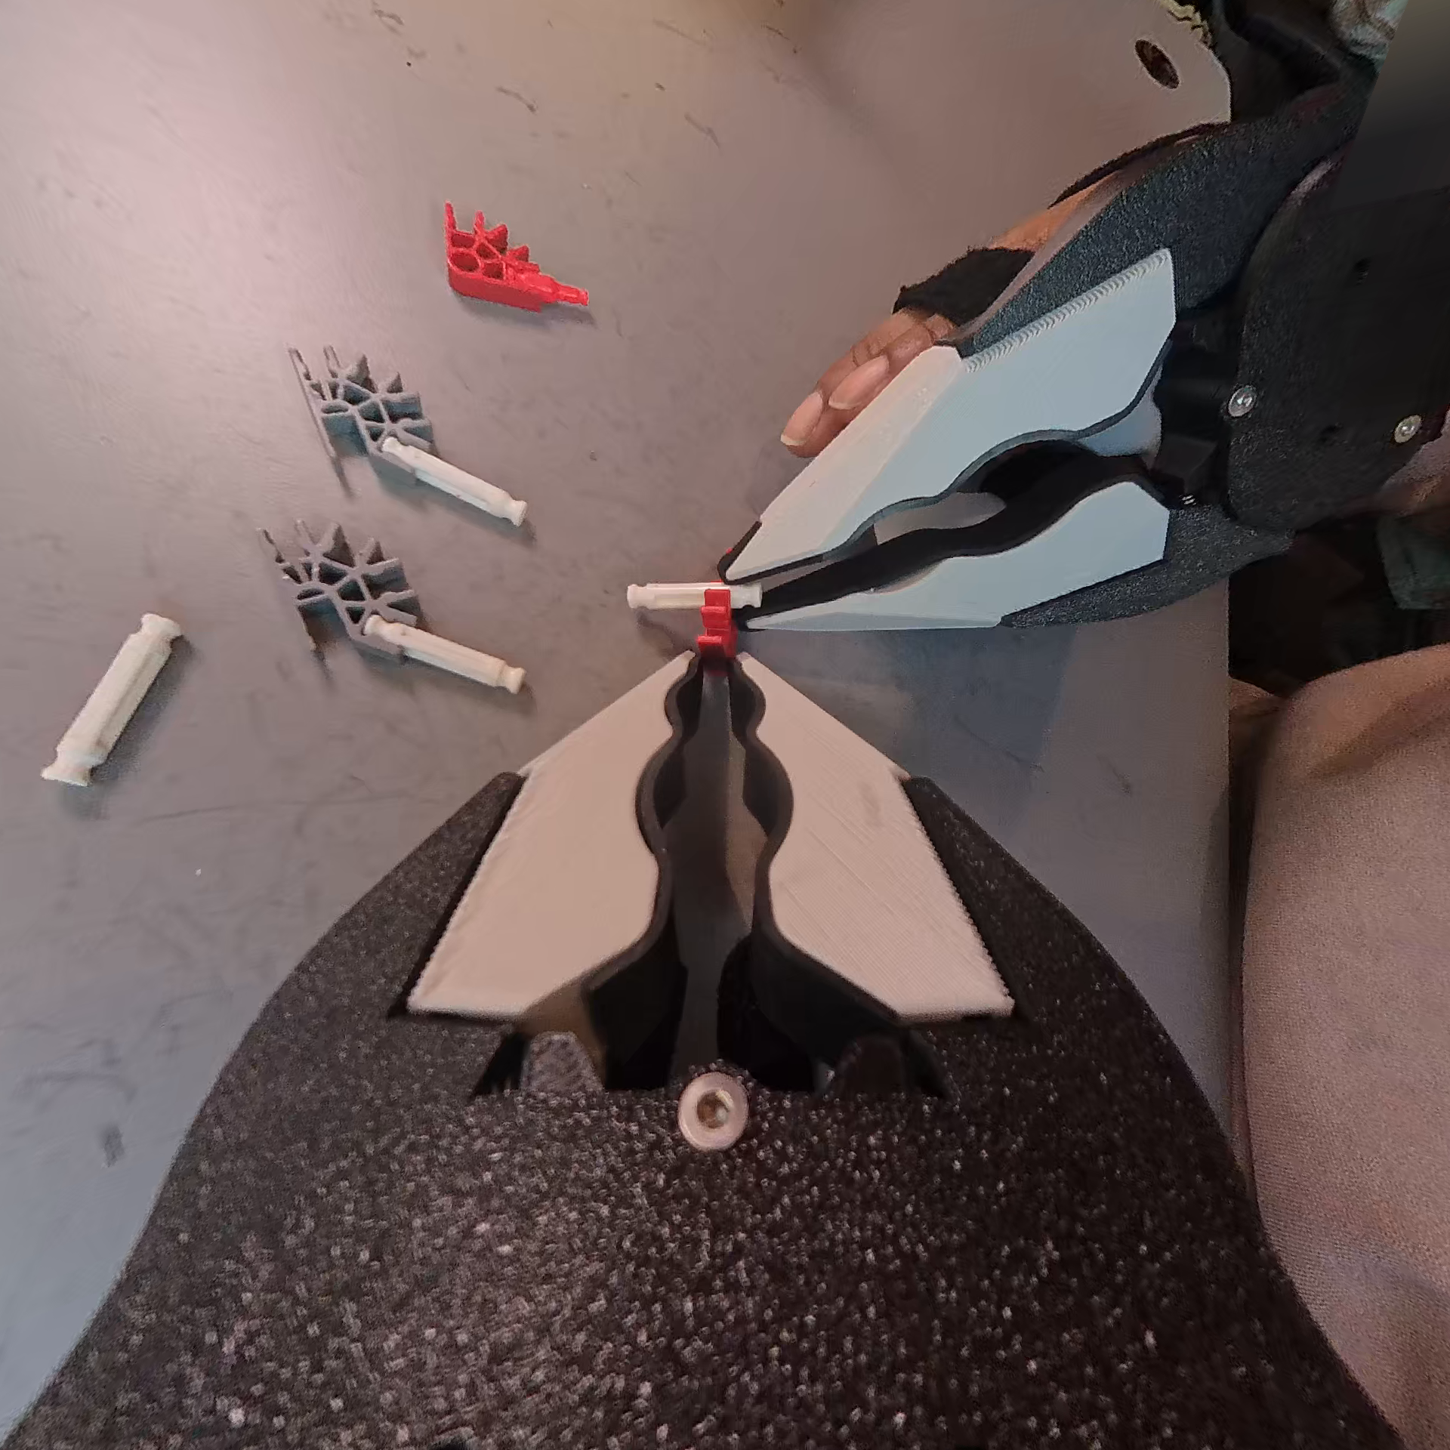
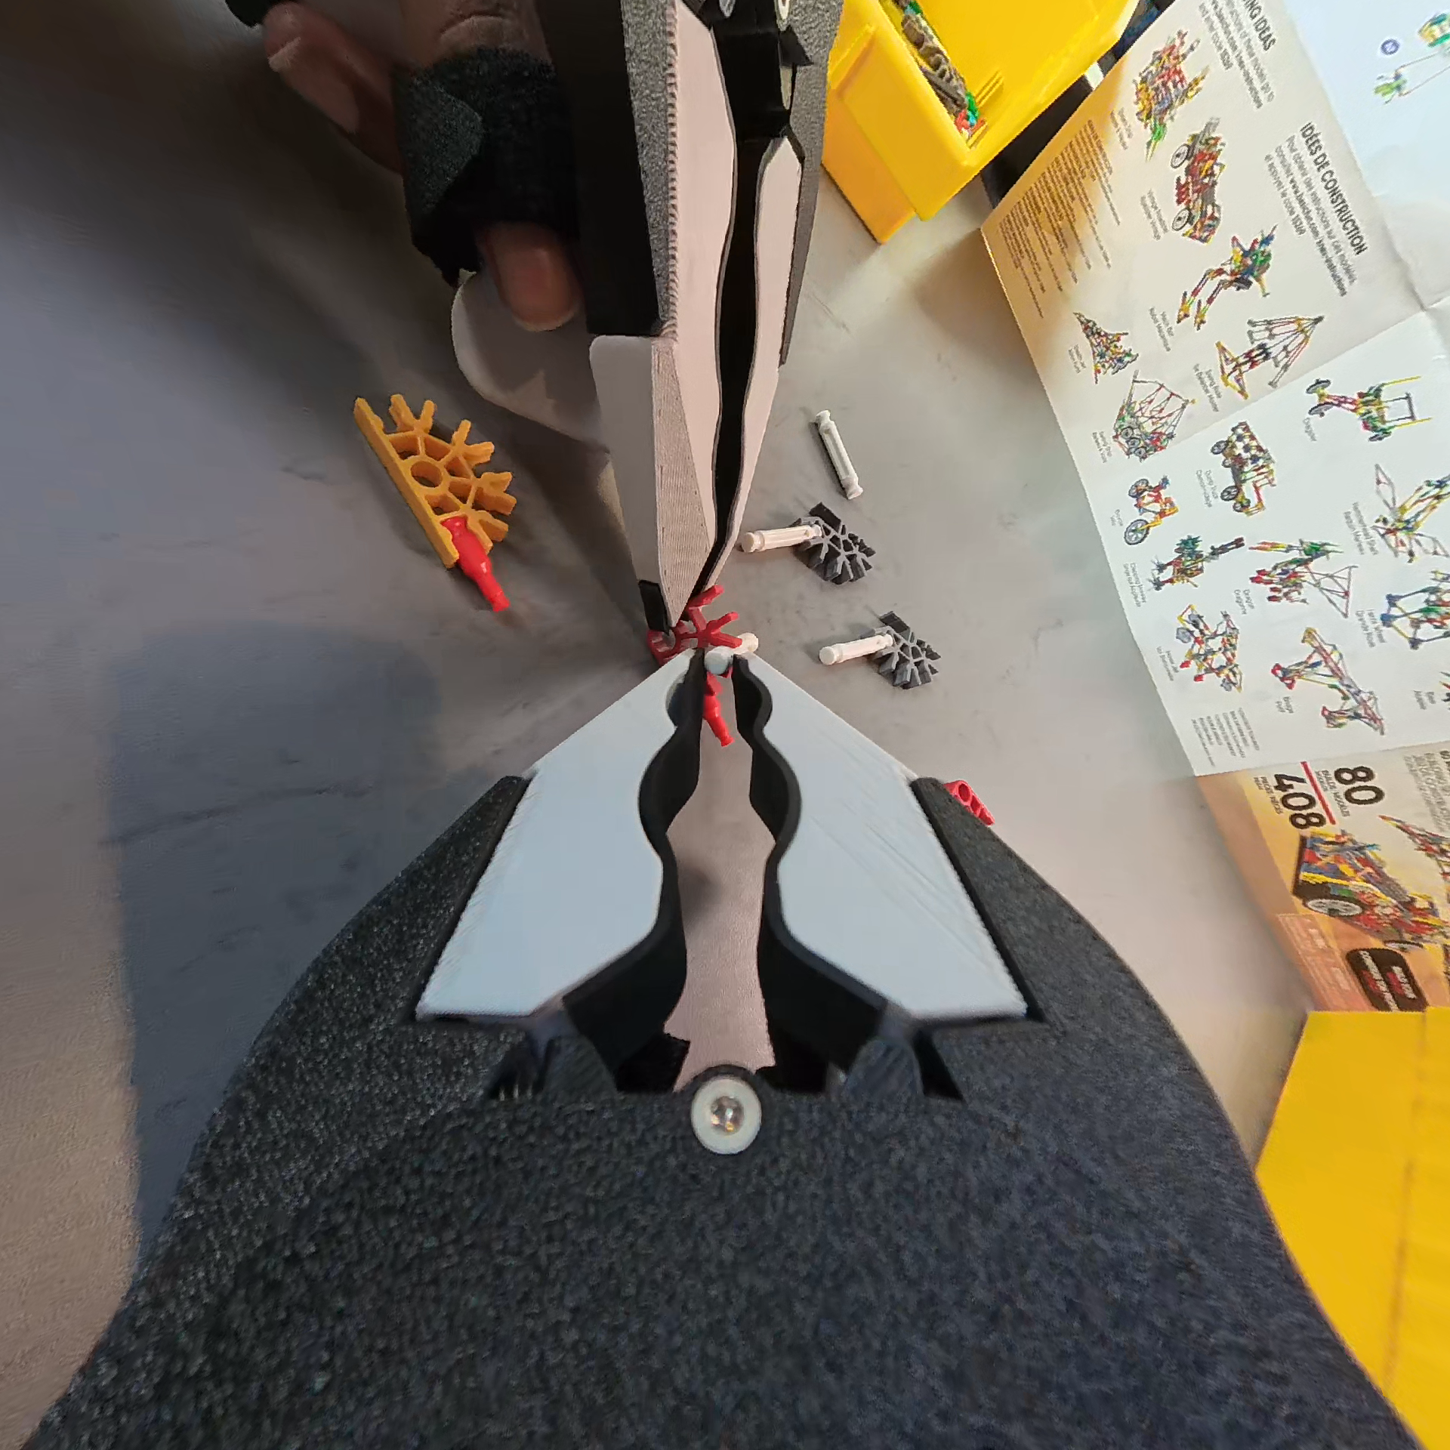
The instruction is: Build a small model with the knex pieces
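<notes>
A: While the two tools are meeting tip to tip over the grey table (image 1: 235, 157), what is each one gripping?

B: The left gripper (image 1: 712, 657) is pinching a red connector (image 1: 714, 624) edge-on between nearly closed fingers. The right gripper (image 2: 715, 663), coming in from 2 o'clock in the left wrist view, is clamping a white rod (image 1: 690, 596) whose free end is sticking out toward 9 o'clock; the rod is touching the connector.

A: And what is lying around them?

B: At 10 o'clock from the tips, two grey connectors (image 1: 369, 404) are each carrying a white rod. A loose white rod (image 1: 110, 698) is lying at 9 o'clock, and another red connector (image 1: 502, 263) at 11 o'clock. In the right wrist view, a yellow connector (image 2: 439, 479) with a red rod is sitting at 10 o'clock, and a yellow bin (image 2: 887, 157) and an instruction sheet (image 2: 1255, 392) are lying toward 1 and 2 o'clock.
</notes>
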{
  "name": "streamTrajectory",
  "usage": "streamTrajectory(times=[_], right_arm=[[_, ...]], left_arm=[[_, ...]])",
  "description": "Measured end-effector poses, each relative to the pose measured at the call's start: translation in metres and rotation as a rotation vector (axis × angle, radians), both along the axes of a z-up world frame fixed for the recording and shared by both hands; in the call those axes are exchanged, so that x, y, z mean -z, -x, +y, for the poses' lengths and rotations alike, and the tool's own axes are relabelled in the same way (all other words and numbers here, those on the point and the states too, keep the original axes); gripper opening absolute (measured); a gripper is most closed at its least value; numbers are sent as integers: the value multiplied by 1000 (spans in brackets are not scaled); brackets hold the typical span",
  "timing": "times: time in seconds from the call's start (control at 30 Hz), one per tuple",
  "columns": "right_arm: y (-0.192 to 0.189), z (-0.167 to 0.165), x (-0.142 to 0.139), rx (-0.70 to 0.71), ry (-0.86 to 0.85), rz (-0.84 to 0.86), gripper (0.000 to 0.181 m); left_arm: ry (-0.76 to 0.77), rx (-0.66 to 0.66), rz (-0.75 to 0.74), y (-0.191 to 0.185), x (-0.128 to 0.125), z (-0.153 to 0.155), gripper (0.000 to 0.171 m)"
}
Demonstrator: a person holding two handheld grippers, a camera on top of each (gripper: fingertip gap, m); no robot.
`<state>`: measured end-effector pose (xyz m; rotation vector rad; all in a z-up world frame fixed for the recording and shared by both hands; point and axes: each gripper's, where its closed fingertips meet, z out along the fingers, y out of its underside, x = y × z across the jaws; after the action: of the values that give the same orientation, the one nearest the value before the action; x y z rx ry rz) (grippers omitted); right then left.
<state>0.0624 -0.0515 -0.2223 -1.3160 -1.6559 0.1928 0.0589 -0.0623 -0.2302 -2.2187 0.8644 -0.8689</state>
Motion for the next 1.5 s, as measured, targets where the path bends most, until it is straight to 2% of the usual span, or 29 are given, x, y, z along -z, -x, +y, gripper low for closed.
streamTrajectory(times=[0.27,0.73,1.5], right_arm=[[0,3,1,-1,26,-4,5],[-3,4,0,36,-141,-63,5],[2,-2,2,-194,-282,-163,4]], left_arm=[[50,-34,-31,1,0,4,5],[12,-65,-4,-1,0,4,5],[-116,29,128,-7,5,5,4]])
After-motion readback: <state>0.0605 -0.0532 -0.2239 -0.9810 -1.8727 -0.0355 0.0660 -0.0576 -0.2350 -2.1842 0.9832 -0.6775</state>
